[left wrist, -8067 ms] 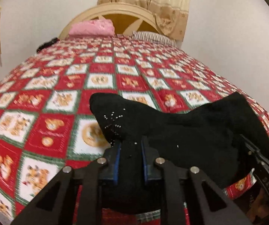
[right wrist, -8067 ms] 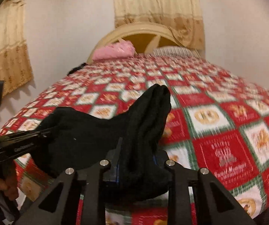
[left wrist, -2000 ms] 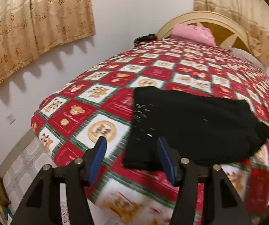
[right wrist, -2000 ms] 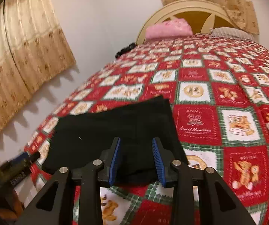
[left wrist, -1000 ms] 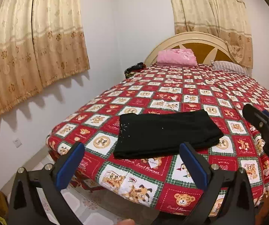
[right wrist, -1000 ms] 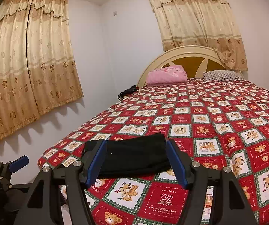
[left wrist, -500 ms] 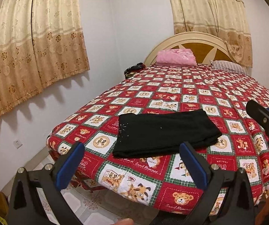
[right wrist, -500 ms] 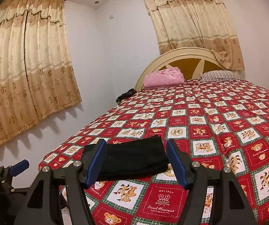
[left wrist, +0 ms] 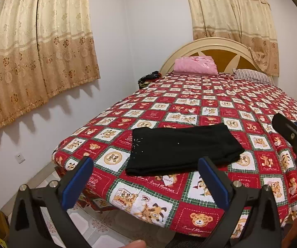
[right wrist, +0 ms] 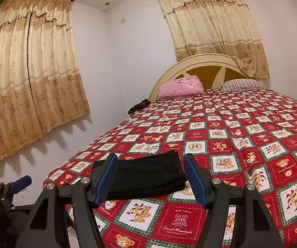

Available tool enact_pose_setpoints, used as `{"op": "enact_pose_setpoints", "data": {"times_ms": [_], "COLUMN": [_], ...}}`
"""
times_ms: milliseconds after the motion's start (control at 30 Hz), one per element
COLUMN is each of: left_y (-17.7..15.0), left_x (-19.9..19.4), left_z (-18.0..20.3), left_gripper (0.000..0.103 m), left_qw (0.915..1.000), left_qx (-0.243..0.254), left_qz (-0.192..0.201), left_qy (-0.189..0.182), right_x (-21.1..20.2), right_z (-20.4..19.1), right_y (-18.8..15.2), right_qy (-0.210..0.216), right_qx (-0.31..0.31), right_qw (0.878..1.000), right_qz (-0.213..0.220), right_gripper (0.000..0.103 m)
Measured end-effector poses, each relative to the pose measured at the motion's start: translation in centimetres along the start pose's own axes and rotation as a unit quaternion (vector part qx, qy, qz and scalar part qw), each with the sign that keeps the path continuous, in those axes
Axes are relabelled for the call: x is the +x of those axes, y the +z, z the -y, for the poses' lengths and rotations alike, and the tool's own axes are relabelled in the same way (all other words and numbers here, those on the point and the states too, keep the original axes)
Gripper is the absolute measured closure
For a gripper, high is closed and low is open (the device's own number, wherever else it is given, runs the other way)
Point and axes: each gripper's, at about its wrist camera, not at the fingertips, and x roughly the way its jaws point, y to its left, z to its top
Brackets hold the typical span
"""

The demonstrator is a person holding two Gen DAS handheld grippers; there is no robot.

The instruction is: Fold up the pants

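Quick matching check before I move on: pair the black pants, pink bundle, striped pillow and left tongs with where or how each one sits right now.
Things:
1. black pants
2. pink bundle
3. striped pillow
4. left tongs

States:
A. open, holding nothing
B. at the headboard, left side
C. folded flat near the foot corner of the bedspread
D. at the headboard, right side

Pairs: 1-C, 2-B, 3-D, 4-A

Black gripper (left wrist: 146, 172) frames, blue pads (left wrist: 77, 183), silver screws.
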Motion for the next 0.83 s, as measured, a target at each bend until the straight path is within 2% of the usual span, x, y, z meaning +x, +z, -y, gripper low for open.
{"op": "enact_pose_setpoints", "data": {"times_ms": [433, 633, 833], "left_y": [0.2, 0.2, 0.2], "left_x": [-0.3, -0.3, -0.4], "left_z": [0.0, -0.9, -0.5], "left_gripper": [0.000, 0.000, 0.000], "left_qw": [0.9999, 0.9981, 0.9989], "left_qx": [-0.011, -0.045, -0.034], "left_qz": [0.004, 0.001, 0.002], "left_qy": [-0.010, -0.041, -0.032], "right_x": [-0.1, -0.1, 0.0], "right_z": [-0.1, -0.1, -0.1], "right_y": [0.1, 0.1, 0.0], "right_qy": [-0.002, -0.004, -0.005], "right_qx": [0.001, 0.001, 0.001], "right_qw": [1.000, 1.000, 1.000], "right_qz": [0.001, 0.000, 0.000], "right_gripper": [0.035, 0.035, 0.035]}}
